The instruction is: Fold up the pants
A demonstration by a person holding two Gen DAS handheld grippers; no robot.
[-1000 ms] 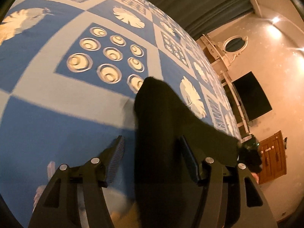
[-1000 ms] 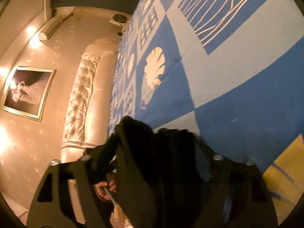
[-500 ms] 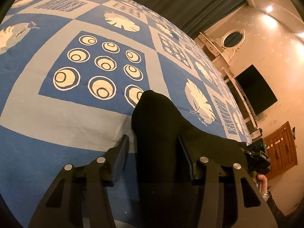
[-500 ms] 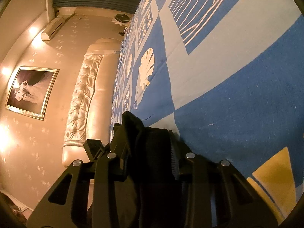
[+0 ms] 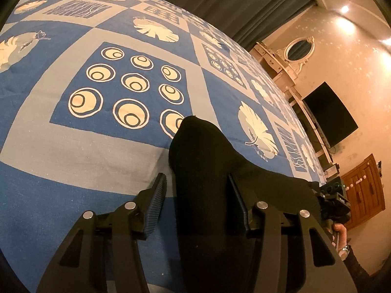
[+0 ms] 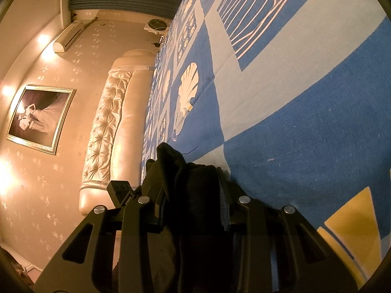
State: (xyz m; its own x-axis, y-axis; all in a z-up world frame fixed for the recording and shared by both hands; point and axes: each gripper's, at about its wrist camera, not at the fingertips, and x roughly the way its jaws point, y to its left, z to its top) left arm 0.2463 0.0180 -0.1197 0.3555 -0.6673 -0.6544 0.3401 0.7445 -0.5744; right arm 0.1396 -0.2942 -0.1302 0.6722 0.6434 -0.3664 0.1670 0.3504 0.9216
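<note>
Now my left gripper (image 5: pixel 196 196) has its fingers apart, black pants (image 5: pixel 207 171) draped between them over the bed (image 5: pixel 97 146). Only my right view shows the headboard (image 6: pixel 105 131); there my right gripper (image 6: pixel 193 195) is clamped on bunched pants (image 6: pixel 185 185).

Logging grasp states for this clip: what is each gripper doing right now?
Left gripper: jaws apart around the black pants, left pad visibly clear, so open.
Right gripper: shut on the black pants.
</note>
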